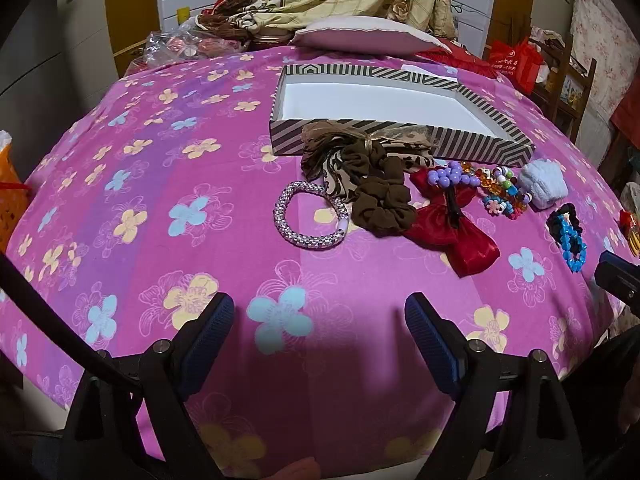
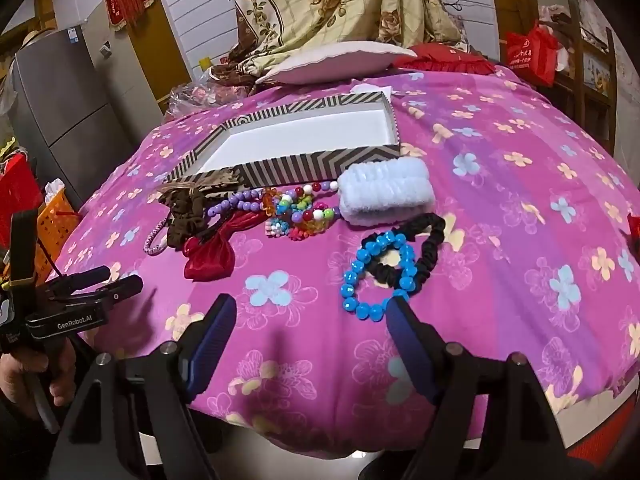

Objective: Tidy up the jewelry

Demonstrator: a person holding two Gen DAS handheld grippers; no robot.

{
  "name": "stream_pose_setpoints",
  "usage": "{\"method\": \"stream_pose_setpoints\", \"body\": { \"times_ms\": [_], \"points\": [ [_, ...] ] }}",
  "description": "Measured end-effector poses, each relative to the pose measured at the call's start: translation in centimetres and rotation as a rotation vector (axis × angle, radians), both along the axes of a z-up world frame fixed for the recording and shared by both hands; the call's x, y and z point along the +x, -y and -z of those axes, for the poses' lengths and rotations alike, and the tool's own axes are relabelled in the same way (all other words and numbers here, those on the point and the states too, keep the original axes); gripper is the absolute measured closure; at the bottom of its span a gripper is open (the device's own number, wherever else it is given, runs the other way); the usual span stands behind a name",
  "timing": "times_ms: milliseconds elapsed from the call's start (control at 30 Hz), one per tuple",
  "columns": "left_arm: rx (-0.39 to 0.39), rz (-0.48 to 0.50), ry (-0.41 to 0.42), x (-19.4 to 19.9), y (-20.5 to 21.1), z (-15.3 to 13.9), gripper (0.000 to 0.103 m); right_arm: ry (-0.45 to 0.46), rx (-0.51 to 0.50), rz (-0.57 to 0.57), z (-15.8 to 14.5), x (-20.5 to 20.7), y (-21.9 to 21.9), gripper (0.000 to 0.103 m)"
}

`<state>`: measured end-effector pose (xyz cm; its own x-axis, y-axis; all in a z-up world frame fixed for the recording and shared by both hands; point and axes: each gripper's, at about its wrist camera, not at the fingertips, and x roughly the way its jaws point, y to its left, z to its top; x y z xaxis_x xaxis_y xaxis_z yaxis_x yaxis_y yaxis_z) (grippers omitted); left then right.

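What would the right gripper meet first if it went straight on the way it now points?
Most likely the blue bead bracelet, which lies just beyond the open right gripper, overlapping a black scrunchie. Bare pink bedspread shows between its fingers, so it might touch cloth first; depth is unclear.

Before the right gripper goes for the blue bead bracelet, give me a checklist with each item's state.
1. Right gripper open and empty: ok, jaws wide, nothing between them.
2. Left gripper open and empty: ok.
3. Blue bead bracelet within view and unobstructed: ok, it lies just ahead of the right fingertips.
4. Bracelet free of other items: not ok, it overlaps the black scrunchie.
5. Striped box ready to receive: ok, open, white inside shows nothing in it.
6. Left gripper out of the right's path: ok, it sits off to the side at the left edge of the right wrist view.
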<state>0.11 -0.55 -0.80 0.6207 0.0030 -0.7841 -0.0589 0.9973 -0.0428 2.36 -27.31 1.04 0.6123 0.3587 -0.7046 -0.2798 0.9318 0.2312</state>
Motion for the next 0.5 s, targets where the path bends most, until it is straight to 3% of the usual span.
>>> {"method": "stream_pose_setpoints", "body": {
  "times_ms": [500],
  "points": [
    [-0.001,0.004,-0.005,0.1,-0.01,0.19,0.031,0.001,-0.002,-0.003,0.06,-0.05,0.02,0.022]
  ]
}}
